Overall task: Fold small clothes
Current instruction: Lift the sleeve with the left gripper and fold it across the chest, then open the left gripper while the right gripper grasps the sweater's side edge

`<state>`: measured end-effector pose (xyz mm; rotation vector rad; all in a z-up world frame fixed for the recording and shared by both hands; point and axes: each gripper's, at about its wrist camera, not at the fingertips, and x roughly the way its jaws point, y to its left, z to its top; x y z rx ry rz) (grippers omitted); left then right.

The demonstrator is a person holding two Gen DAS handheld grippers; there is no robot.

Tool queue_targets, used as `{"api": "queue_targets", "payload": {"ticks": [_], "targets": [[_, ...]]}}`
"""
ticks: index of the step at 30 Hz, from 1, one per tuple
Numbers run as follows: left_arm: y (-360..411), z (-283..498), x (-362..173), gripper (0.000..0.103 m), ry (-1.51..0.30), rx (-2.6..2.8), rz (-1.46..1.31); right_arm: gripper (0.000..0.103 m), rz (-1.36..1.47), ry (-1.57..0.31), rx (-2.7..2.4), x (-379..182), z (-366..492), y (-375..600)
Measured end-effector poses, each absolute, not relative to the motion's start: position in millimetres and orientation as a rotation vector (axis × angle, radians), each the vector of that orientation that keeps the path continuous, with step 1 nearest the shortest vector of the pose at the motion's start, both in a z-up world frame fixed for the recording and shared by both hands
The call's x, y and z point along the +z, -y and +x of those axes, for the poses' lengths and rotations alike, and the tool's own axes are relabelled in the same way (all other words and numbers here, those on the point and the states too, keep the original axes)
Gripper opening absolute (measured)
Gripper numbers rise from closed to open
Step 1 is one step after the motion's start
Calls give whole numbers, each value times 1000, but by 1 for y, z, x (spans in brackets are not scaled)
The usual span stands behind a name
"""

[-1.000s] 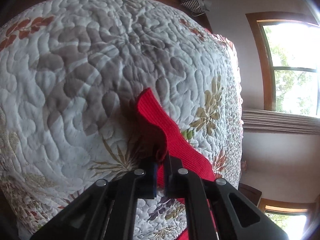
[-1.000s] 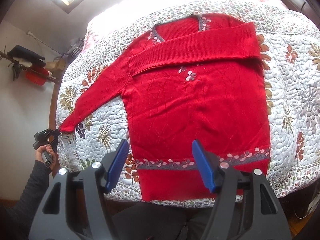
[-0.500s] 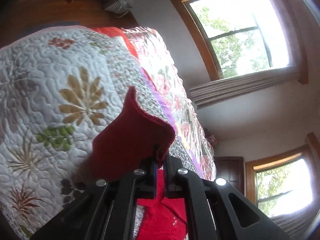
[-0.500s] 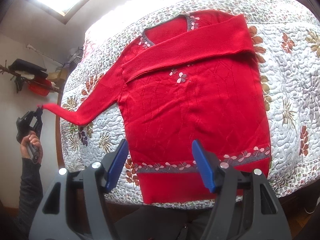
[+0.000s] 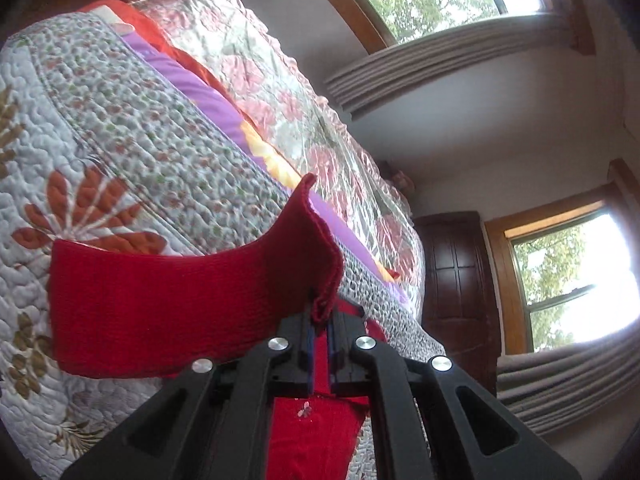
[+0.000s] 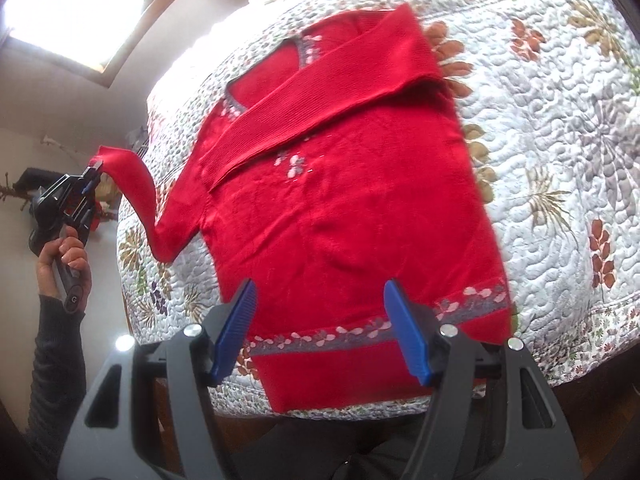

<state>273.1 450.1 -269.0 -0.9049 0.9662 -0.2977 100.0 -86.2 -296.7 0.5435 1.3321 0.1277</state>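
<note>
- A white floral quilted bedspread (image 6: 560, 128) carried the red knitted sweater (image 6: 352, 208) spread flat for folding.
- Left gripper (image 5: 319, 322) pinched the lifted sleeve cuff (image 6: 105, 156), left of the sweater, likely to fold it across.
- Right gripper (image 6: 320, 332) hovered with jaws apart above the sweater's hem, holding nothing.

From the left wrist we look low and close along the quilt (image 5: 120, 128) toward the windows (image 5: 572, 280); from the right wrist we look down from the near edge, farther back; both share the red sweater (image 6: 340, 200) sleeve (image 5: 168, 308)
</note>
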Motion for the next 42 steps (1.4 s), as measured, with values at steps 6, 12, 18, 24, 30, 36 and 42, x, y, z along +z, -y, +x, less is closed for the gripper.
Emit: {"api": "queue_targets", "payload": {"ticks": [6,12,18,24,30,36,42], "targets": [[-377,296,-315,4,-1094,-335,-855,66,585,-1339,88,-311,114,121],[-326,308,-371,4,-1212,-344,-824,66,584,-1343,89,-326,146,137],[-296,310,-401,4,-1271,-357,-787,66,564,-1346,138,-337,193,134],[-283,309,-405,22,-1294,-407,-779,79,603,-1358,266,-354,257,115],[-293,283,-388,32,-1286,-435,-783,57,625,-1411,435,-384,321,76],[-338,218,-370,48,-1275,-445,-827,55,574,-1451,522,-420,364,31],[-370,168,-373,50,-1296,-391,-897,57,495,-1452,545,-429,381,3]]}}
